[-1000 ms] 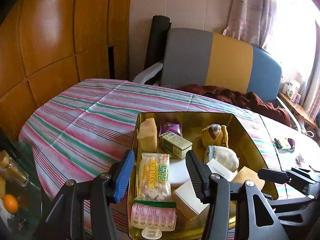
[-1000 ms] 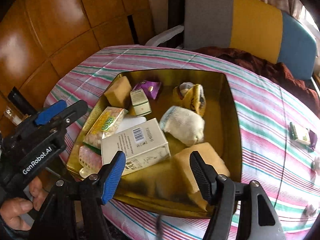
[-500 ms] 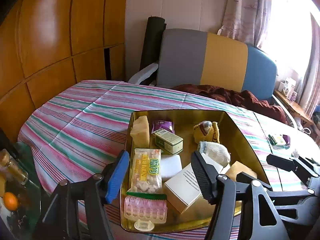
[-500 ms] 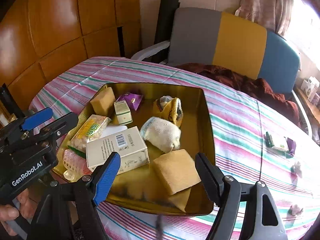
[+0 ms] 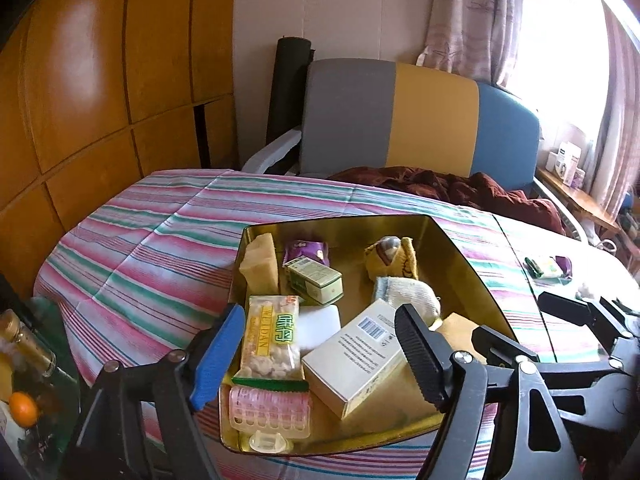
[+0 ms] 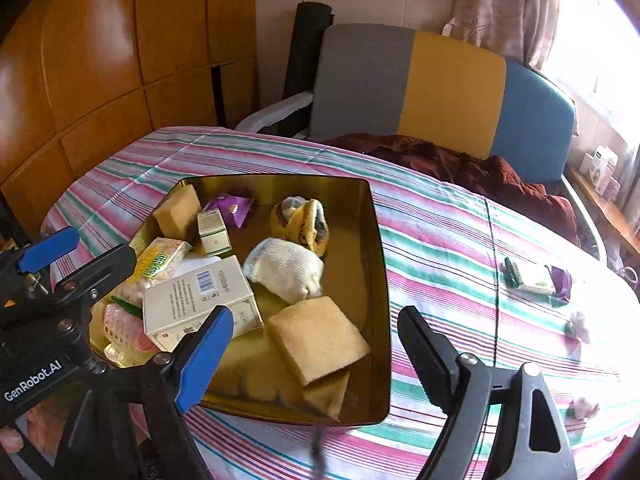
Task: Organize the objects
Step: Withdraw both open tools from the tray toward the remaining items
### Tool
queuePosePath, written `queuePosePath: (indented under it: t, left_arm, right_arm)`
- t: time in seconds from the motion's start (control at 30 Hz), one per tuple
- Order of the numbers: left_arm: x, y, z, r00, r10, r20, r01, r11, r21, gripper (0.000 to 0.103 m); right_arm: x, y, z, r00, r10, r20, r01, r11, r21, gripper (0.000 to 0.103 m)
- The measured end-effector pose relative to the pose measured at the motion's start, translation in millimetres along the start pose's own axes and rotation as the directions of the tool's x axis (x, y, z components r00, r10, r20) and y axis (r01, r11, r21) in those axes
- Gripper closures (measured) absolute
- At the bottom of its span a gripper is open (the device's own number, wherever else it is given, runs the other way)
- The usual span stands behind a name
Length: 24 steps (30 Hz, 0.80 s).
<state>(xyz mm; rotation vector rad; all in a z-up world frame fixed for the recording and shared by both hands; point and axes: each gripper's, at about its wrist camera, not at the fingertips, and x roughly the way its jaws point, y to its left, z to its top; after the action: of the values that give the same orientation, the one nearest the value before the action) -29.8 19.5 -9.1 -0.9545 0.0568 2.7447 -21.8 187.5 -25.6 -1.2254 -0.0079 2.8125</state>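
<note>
Both tongs are hanging over the near edge of the gold tin (image 6: pixel 380 280) on the striped counter (image 5: pixel 132 264), so take the next pick slowly: choose one item and come straight down on it. Left tongs (image 5: pixel 320 356): jaws opening, nothing pinched, with the snack packet (image 5: pixel 272 336) and white carton (image 5: pixel 356 356) showing in the gap beyond. Right tongs (image 6: pixel 316 352): also opening and empty, with the tan sponge (image 6: pixel 316 344) lying between and beyond the tips. A small wrapped packet (image 6: pixel 534 278) sits well off right, still outside the tin.
</note>
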Motion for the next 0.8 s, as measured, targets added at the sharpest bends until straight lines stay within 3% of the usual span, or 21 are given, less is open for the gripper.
queuePosePath:
  t: [0.8]
  left_arm:
    - [11.3, -47.4, -14.6, 0.995, -0.071, -0.072, 0.078, 0.992, 0.101, 0.024]
  right_arm:
    - [7.4, -67.2, -22.4, 0.995, -0.08, -0.054, 0.087, 0.988, 0.129, 0.017]
